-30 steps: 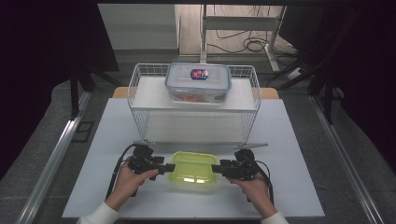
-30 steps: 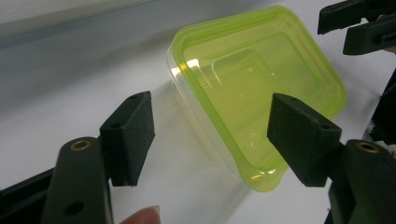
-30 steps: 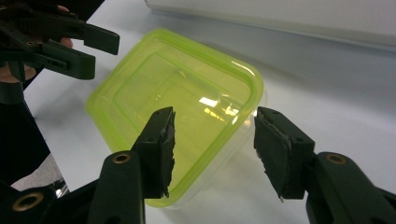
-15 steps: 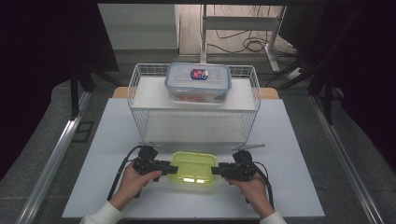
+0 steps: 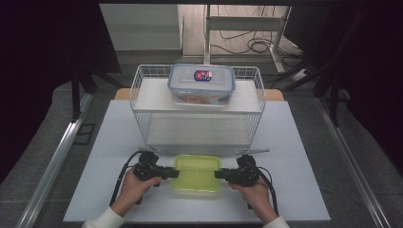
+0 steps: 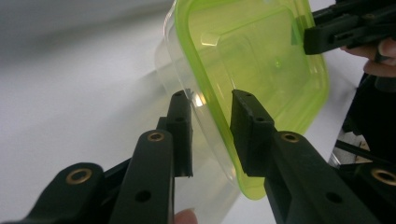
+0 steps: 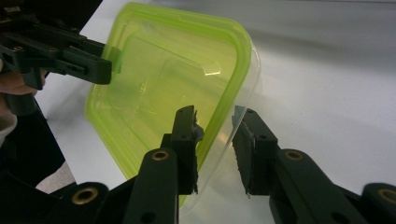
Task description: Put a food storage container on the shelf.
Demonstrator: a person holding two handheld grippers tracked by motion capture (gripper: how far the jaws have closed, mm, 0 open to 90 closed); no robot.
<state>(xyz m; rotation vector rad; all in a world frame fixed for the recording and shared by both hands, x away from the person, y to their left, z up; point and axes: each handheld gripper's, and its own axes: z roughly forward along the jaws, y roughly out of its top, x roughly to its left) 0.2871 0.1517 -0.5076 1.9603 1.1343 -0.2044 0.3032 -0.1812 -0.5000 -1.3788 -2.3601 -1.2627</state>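
Both grippers have just been closing on the green-lidded container [image 5: 197, 173], which sits on the table [image 5: 304, 156] in front of the wire rack [image 5: 142, 102]: left gripper [image 6: 211, 133] and right gripper [image 7: 215, 147] each straddle an end rim, jaws near the plastic, not clearly clamped. Risk, as I see it: thin clear wall flexes, lid pops or the box slips on an uneven lift. The label on the rack's blue-clipped box [image 5: 201, 84] is too small to read.

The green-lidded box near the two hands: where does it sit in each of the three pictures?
High view: the green-lidded box lies low in the middle, on the white table.
Left gripper view: it fills the upper middle and right, its edge between the left gripper jaws.
Right gripper view: it fills the upper left and middle, its edge between the right gripper jaws.
Shared landmark: the white table.
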